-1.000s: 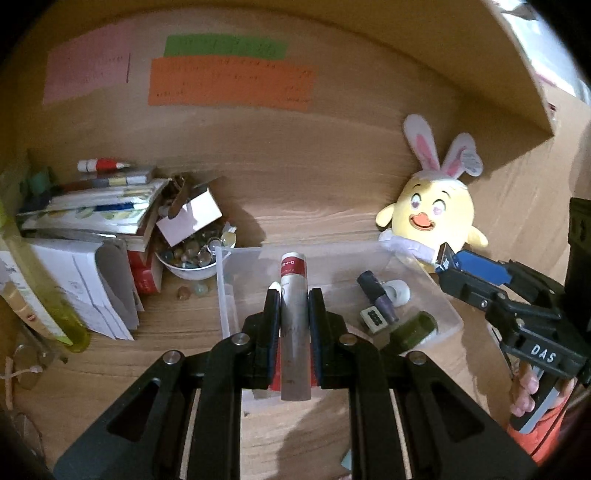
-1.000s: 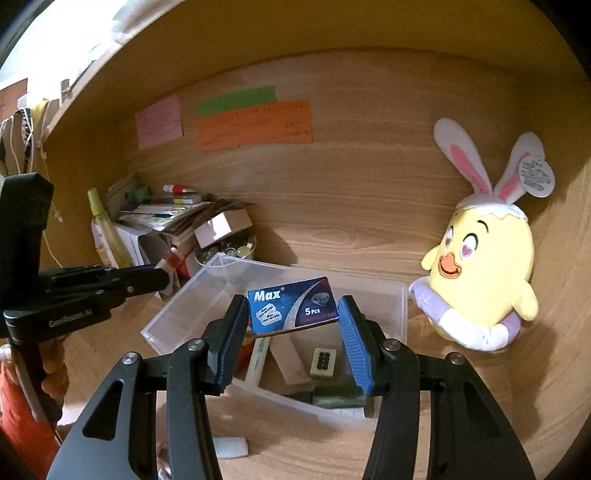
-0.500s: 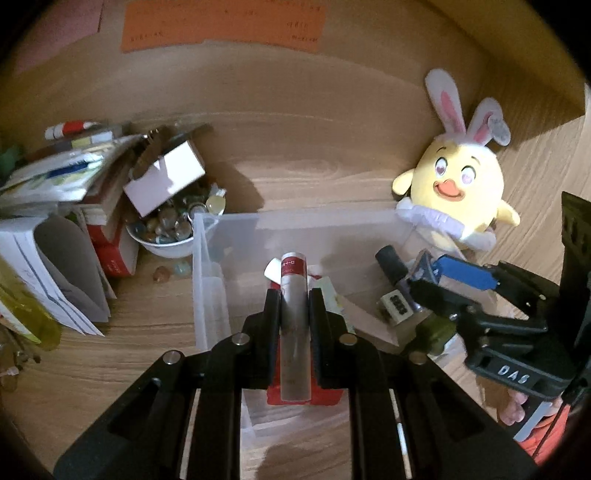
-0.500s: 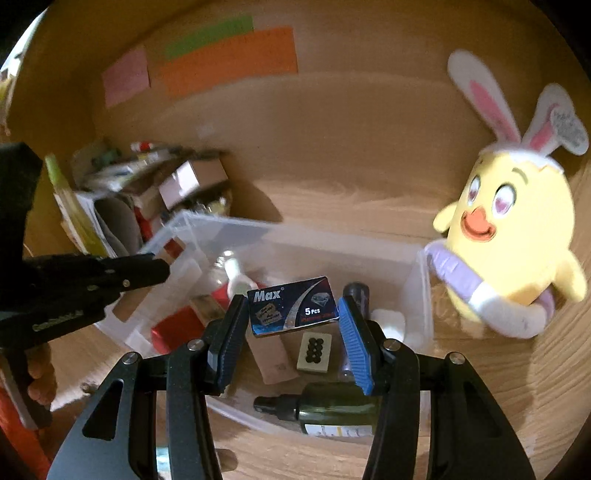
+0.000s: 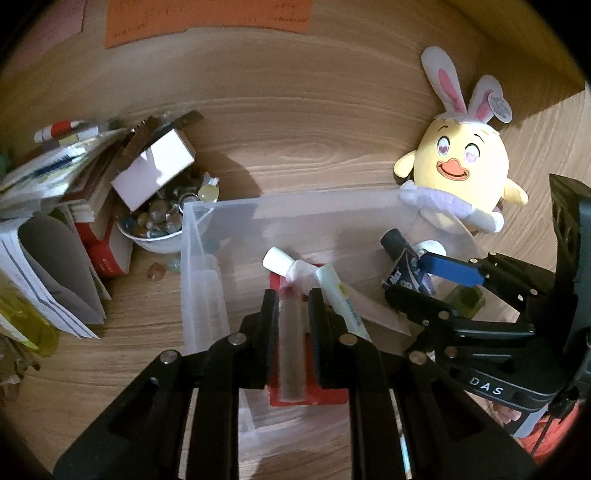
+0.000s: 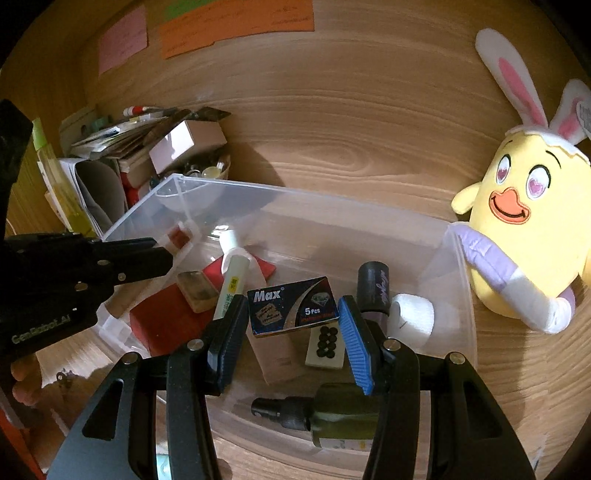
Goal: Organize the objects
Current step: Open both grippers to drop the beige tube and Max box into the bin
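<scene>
motion-blurred tube (image 5: 290, 347), sticky-note (image 6: 236, 22) writing illegible

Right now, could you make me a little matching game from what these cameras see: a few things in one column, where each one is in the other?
Things:
1. Max blade box
2. grey tube
3. plush chick
4. bowl of glass pebbles

Places:
A. outside the clear bin, at its right end
B. between the fingers of the right tool
C. outside the bin, by the book stack
D. between the fingers of the left tool

Pairs: 1-B, 2-D, 3-A, 4-C
</scene>
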The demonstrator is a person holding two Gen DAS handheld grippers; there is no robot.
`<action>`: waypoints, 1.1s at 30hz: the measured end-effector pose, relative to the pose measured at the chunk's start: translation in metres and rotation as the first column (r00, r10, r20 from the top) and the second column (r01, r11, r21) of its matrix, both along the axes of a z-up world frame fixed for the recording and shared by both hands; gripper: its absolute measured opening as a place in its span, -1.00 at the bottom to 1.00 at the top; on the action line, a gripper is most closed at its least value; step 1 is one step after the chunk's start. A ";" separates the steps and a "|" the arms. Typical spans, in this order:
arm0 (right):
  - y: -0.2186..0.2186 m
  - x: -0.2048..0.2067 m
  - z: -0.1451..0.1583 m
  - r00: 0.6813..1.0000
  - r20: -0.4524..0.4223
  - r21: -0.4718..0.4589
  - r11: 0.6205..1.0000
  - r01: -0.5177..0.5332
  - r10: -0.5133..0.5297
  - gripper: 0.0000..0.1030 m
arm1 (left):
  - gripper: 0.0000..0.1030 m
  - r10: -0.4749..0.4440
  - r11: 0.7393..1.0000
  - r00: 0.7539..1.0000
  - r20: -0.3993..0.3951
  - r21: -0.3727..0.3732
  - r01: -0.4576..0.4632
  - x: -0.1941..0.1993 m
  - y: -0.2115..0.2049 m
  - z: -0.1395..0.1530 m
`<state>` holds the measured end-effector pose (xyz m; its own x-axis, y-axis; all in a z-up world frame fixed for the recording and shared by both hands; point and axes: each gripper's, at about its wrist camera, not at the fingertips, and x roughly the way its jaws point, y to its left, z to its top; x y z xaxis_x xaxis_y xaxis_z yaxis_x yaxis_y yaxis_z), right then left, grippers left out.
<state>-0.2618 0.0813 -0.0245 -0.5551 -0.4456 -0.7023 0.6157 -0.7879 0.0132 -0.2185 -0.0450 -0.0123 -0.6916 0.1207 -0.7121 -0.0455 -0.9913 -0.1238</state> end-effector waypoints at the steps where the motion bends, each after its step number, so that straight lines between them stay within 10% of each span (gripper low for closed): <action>1: -0.001 0.000 0.000 1.000 -0.001 0.000 1.000 0.001 -0.001 -0.08 | -0.72 -0.002 1.000 1.000 -0.004 0.001 0.002 0.001 0.000 0.002; 21: 0.008 0.019 0.023 0.997 -0.071 0.019 1.000 0.020 -0.019 0.41 | 0.65 0.034 0.999 0.995 -0.096 -0.017 -0.035 0.049 -0.002 0.034; 33: 0.033 0.072 0.047 0.993 -0.122 -0.020 1.000 -0.012 0.009 0.54 | 0.82 0.058 0.996 0.992 -0.113 -0.067 -0.066 0.091 -0.006 0.036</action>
<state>-0.1897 0.1145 0.0221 -0.6309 -0.4658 -0.6205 0.6221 -0.7816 -0.0459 -0.1271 -0.0511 0.0237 -0.7716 0.0278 -0.6355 0.0063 -0.9987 -0.0514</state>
